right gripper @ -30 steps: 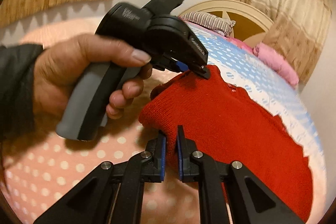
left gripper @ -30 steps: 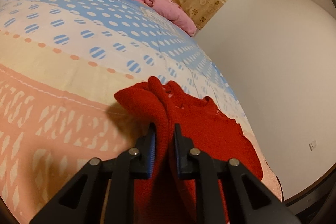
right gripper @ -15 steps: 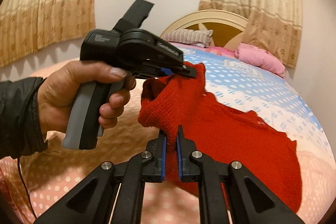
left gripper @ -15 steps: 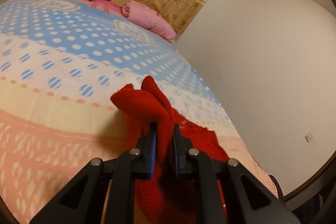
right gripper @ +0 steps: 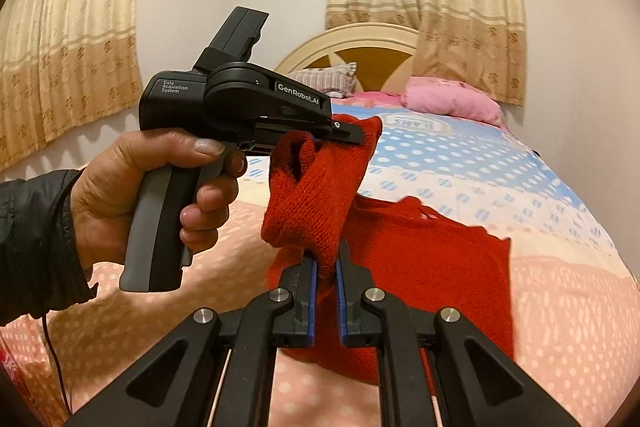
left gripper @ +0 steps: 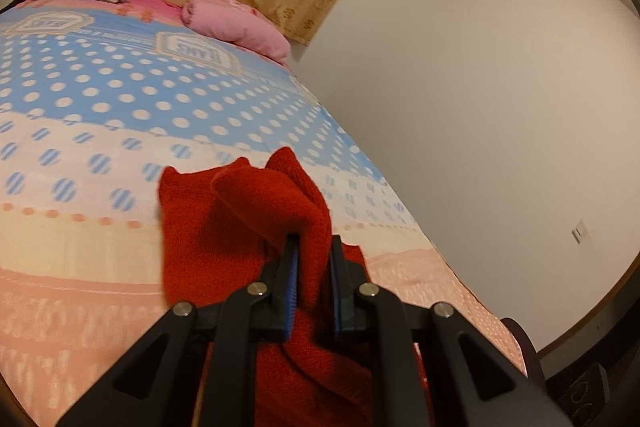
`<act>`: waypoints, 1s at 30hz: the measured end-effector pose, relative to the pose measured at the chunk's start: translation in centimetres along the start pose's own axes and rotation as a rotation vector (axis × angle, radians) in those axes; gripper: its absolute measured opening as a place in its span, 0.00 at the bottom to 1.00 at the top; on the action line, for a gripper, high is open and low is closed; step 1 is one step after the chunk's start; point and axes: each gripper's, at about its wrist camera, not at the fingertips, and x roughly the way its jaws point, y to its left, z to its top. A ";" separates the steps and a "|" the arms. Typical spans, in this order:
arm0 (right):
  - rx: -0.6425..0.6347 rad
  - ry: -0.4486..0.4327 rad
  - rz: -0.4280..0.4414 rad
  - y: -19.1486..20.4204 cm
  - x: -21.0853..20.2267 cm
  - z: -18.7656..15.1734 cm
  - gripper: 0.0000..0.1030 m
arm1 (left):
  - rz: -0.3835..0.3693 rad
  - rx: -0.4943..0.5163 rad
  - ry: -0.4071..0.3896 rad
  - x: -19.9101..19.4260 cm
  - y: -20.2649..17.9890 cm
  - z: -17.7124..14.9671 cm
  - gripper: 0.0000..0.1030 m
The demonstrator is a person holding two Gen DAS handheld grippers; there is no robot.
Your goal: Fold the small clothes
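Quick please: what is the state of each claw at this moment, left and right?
Left claw: closed on the red knitted sweater.
Right claw: closed on the same sweater.

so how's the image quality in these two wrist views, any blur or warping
Left wrist view: heavy fisheye bulges the bed into a dome with dark corners, and the red sweater has a smeared left edge. Right wrist view: same curving, warm indoor light, the sweater's right edge blurs, while the left gripper and its lettering stay sharp.
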 end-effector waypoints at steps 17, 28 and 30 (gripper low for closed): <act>0.186 0.066 -0.057 -7.5 -1.3 -3.6 0.07 | -0.022 0.158 0.153 8.0 -6.3 -2.7 0.13; 0.414 0.134 -0.032 -11.9 -1.6 -7.3 0.07 | -0.010 0.403 0.128 6.3 -11.0 -5.2 0.19; 0.443 0.145 -0.022 -12.3 -1.5 -7.6 0.07 | 0.048 0.453 0.125 5.3 -10.7 -5.9 0.37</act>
